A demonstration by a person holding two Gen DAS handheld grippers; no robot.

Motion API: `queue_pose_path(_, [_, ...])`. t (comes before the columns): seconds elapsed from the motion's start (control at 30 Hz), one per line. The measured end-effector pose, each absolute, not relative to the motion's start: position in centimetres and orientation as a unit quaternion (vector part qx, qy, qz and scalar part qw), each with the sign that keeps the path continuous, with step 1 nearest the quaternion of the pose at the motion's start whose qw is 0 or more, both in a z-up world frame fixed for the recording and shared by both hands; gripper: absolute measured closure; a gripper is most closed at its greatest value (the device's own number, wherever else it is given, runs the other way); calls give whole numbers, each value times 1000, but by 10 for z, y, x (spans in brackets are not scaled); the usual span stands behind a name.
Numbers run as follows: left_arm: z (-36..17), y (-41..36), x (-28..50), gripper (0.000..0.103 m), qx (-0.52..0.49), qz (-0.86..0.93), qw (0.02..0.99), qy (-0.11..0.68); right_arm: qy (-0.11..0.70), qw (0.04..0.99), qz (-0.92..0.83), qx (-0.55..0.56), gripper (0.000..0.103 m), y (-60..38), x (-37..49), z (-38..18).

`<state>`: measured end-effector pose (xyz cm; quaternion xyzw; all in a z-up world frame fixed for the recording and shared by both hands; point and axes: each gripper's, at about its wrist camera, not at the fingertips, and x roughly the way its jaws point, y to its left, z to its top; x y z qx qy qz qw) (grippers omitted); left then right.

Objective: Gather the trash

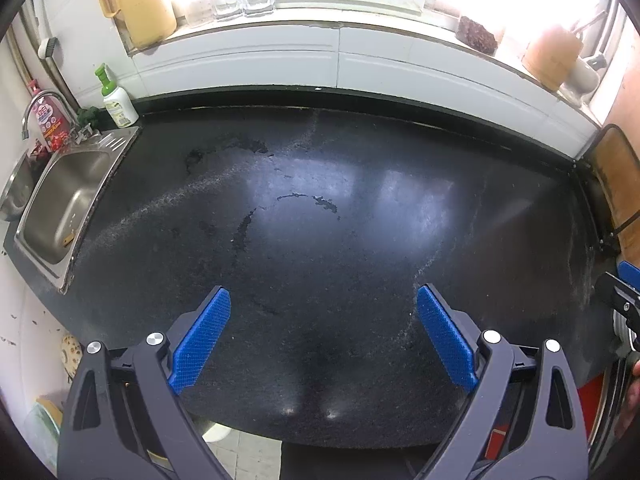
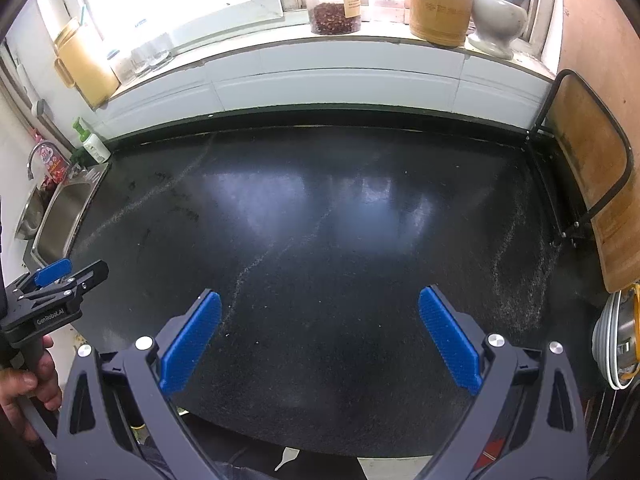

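Countertop (image 1: 320, 208), black and speckled, wet streaks near its middle. Left gripper (image 1: 324, 312): blue fingers (image 1: 202, 336) spread wide, holding nothing, above the near edge. Right gripper (image 2: 320, 316): likewise spread wide, holding nothing. Steel sink (image 1: 60, 204) at far left, green-capped bottle (image 1: 116, 100) behind it. Wooden board (image 2: 588, 184) upright at right. Trash: none that I can make out in either view.

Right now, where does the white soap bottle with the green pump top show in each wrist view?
Left wrist view: the white soap bottle with the green pump top stands upper left, behind the steel sink's back corner.
Right wrist view: the bottle is smaller, at far left mid-height, against the white tiled wall.
Shared landmark: the curved steel tap just left of it.
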<state>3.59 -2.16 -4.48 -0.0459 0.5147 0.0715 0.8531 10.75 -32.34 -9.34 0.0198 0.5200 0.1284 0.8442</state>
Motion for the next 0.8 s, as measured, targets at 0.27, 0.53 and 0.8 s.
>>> queue_pose_path(0.27, [-48,-22,37,12,-47,74,851,518,518,846,125,18,7,-323,108,-93])
queue_pose_path(0.53, [-49,-22,36,12,-47,73,851,517,516,848,121,18,7,-323,106,-91])
queue_pose_path(0.8, [-49,-23,36,11,-44,74,852,516,515,849,121,17,7,-323,107,-92])
